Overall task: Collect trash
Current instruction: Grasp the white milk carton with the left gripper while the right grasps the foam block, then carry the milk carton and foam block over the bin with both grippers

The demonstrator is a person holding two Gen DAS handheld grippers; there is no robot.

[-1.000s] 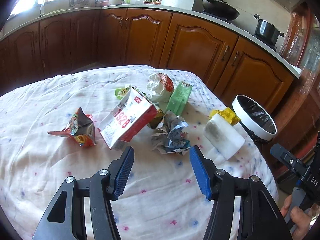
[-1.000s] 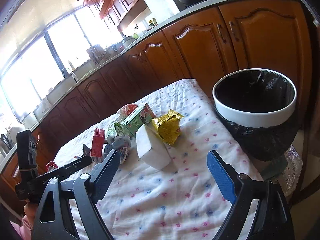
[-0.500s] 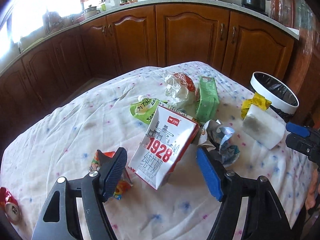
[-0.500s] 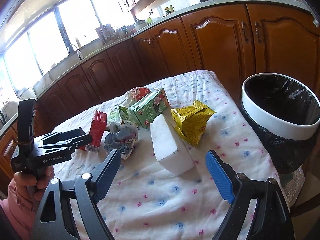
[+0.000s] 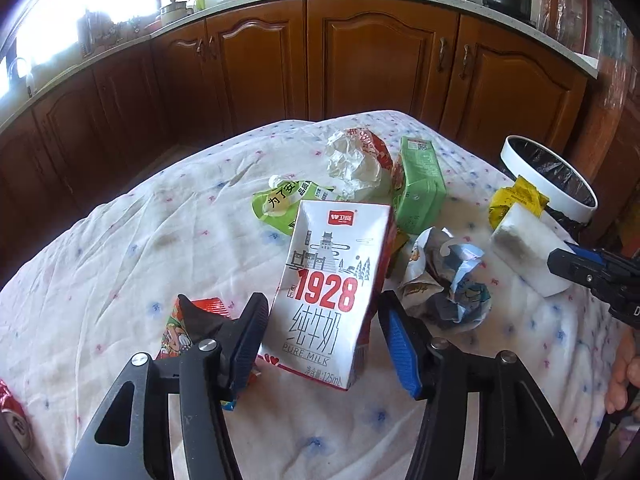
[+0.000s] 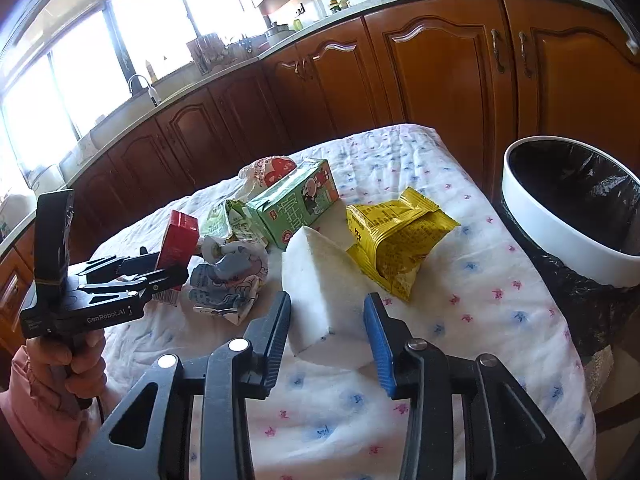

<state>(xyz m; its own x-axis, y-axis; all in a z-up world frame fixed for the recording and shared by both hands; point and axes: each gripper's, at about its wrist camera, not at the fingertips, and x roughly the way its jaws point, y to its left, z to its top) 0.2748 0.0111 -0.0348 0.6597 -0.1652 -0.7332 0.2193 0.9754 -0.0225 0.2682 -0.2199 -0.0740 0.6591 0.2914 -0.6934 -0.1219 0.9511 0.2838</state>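
Note:
A white and red "1928" milk carton (image 5: pixel 326 292) lies on the cloth-covered table (image 5: pixel 120 248). My left gripper (image 5: pixel 324 334) is open, its fingers either side of the carton's near end without touching it. A white foam block (image 6: pixel 320 284) lies in front of my right gripper (image 6: pixel 327 332), which is open around the block's near end. A white bin with a black liner (image 6: pixel 560 236) stands off the table's right edge. A green carton (image 5: pixel 420 184), a yellow wrapper (image 6: pixel 394 236) and crumpled wrappers (image 5: pixel 444 284) lie between.
A red snack packet (image 5: pixel 188 320) lies behind my left finger, and a red can (image 5: pixel 12 412) shows at the left edge. Wooden kitchen cabinets (image 5: pixel 380 64) run behind the table. My left gripper also shows in the right wrist view (image 6: pixel 132 276).
My left gripper moved forward until its fingers came either side of the milk carton. My right gripper moved up to the foam block and narrowed around its near end.

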